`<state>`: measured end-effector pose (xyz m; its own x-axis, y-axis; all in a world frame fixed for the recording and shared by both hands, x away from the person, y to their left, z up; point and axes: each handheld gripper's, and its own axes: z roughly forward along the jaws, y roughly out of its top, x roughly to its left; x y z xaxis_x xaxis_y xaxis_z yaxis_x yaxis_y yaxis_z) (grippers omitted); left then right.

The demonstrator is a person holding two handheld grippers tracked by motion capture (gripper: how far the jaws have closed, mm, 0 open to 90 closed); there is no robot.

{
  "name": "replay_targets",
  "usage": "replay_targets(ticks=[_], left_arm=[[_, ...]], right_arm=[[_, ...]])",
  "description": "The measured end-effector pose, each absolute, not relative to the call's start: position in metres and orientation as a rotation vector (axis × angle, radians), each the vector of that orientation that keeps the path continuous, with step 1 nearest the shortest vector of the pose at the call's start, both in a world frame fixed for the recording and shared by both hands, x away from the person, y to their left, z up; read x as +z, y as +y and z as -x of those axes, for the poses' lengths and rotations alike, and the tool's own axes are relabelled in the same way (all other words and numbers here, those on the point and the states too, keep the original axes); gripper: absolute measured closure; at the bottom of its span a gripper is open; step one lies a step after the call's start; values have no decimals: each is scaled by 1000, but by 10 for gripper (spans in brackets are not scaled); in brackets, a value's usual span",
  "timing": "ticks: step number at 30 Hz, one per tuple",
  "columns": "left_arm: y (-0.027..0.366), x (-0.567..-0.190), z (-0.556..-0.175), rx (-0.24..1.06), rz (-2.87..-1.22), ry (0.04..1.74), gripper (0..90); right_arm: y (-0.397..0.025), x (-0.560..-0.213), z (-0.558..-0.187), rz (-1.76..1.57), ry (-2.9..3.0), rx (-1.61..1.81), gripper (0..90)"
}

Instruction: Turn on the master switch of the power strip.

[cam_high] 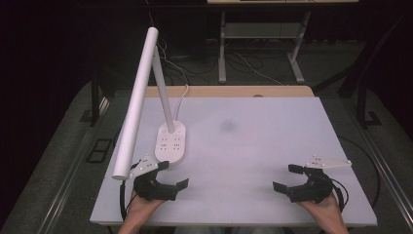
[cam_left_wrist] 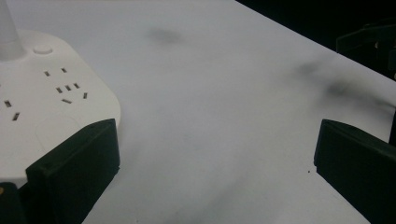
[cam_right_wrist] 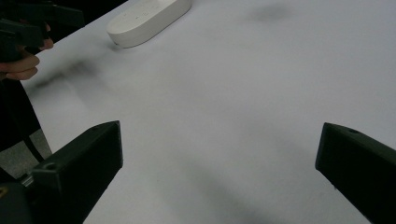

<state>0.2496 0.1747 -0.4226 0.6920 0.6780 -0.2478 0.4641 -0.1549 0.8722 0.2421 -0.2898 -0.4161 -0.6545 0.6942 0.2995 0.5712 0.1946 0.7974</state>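
Hovering wide open and empty, our left gripper (cam_high: 174, 174) sits just below the lamp (cam_high: 171, 143) at centre-left, right gripper (cam_high: 290, 177) likewise; we'd risk toppling its long head.

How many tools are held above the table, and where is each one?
2. The left tool is at the near left, beside the lamp base. The right tool is at the near right. Both are open.
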Motion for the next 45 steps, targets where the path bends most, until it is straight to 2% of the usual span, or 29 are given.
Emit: replay_targets(ticks=[21, 45], left_arm=[[173, -423, -251, 218, -1823, 897, 0], [179, -409, -258, 115, -1863, 903, 0]], right_arm=[[-284, -418, -242, -1208, 2404, 1409, 2], [-285, -419, -242, -1209, 2409, 1398, 2]])
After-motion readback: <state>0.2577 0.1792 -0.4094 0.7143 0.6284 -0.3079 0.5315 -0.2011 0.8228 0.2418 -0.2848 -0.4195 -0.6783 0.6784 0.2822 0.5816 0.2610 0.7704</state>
